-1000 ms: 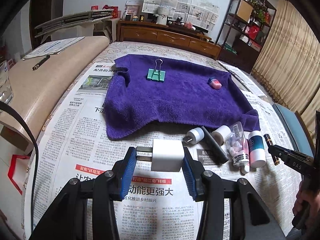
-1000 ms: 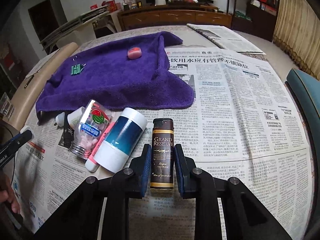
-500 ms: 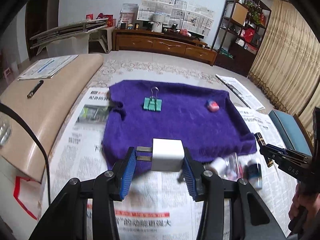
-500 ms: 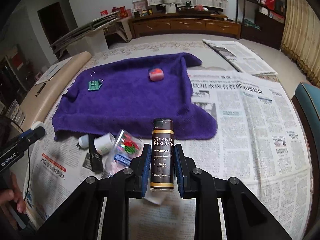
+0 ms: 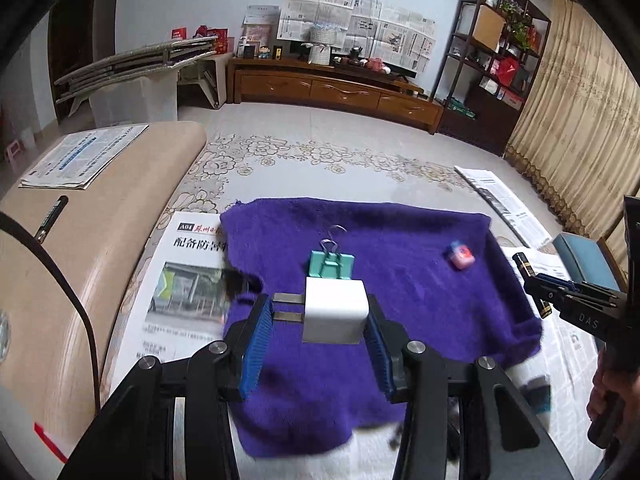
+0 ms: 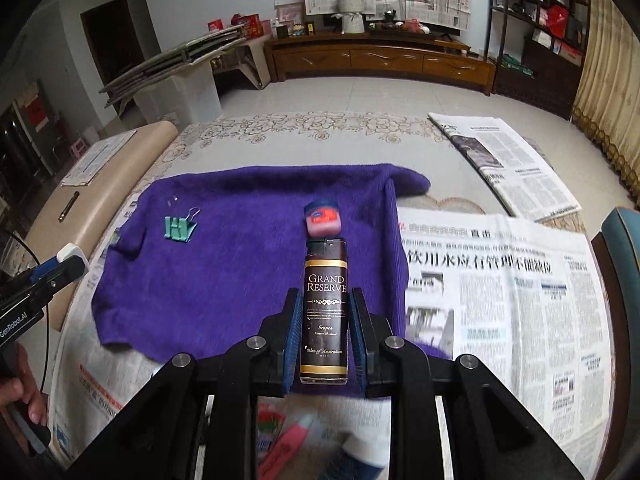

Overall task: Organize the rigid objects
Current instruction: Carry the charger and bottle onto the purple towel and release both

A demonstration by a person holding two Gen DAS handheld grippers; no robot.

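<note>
My left gripper (image 5: 316, 334) is shut on a white charger plug (image 5: 335, 310) with two metal prongs pointing left, held above the purple towel (image 5: 400, 292). My right gripper (image 6: 325, 334) is shut on a small dark brown bottle (image 6: 325, 312) labelled Grand Reserve, held over the towel's (image 6: 240, 264) near edge. On the towel lie a green binder clip (image 5: 331, 264) and a pink jar with a blue lid (image 5: 461, 255). Both also show in the right wrist view: the clip (image 6: 179, 227) and the jar (image 6: 322, 220).
Newspapers (image 6: 500, 288) cover the table around the towel. Several small bottles and tubes (image 6: 288, 440) lie blurred below the right gripper. A beige bench (image 5: 80, 240) with a pen and papers stands at the left. A blue chair (image 5: 580, 256) is at the right.
Both grippers have risen and moved forward over the purple towel, carrying the plug and the bottle away from the cluster of items on the newspaper.
</note>
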